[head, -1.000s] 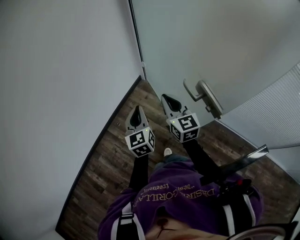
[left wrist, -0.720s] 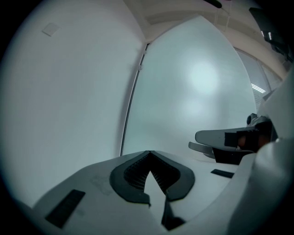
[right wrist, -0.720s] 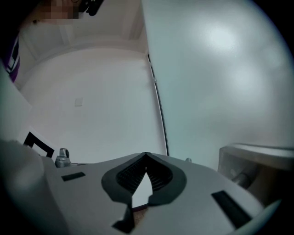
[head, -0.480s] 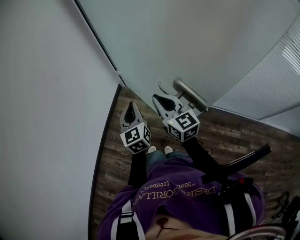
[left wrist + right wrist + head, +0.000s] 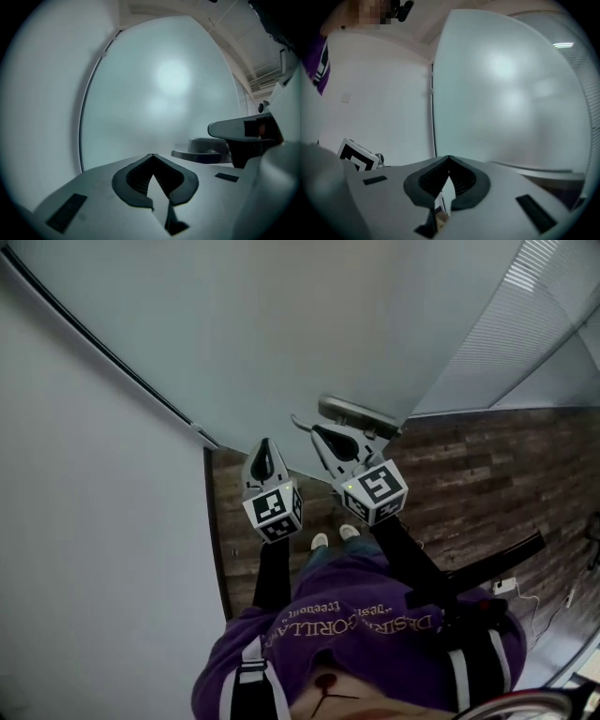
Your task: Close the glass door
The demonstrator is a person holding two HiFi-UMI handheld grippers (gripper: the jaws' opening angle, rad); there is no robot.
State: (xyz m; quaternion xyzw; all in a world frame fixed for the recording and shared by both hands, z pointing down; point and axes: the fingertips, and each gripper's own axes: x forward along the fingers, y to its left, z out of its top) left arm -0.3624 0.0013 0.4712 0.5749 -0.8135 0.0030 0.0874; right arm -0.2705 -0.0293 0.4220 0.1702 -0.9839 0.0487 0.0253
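Right tool (image 5: 317, 430): jaws together, nothing between them, tip just under the lever handle (image 5: 361, 416) of the glass door (image 5: 309, 324); contact cannot be told. Left tool (image 5: 264, 442): jaws together, empty, pointing at the frosted pane just left of the handle. The two tools sit side by side, apart from each other.

Door fills the upper head view. Its left edge runs along a dark frame strip (image 5: 112, 362), with a white wall (image 5: 94, 521) beyond it. Ribbed glass panel (image 5: 534, 296) stands at upper right.

Wood floor (image 5: 469, 465) lies below the door. Person's shoes (image 5: 333, 538) stand close to the door's foot. Purple sweatshirt (image 5: 356, 624) is at bottom.
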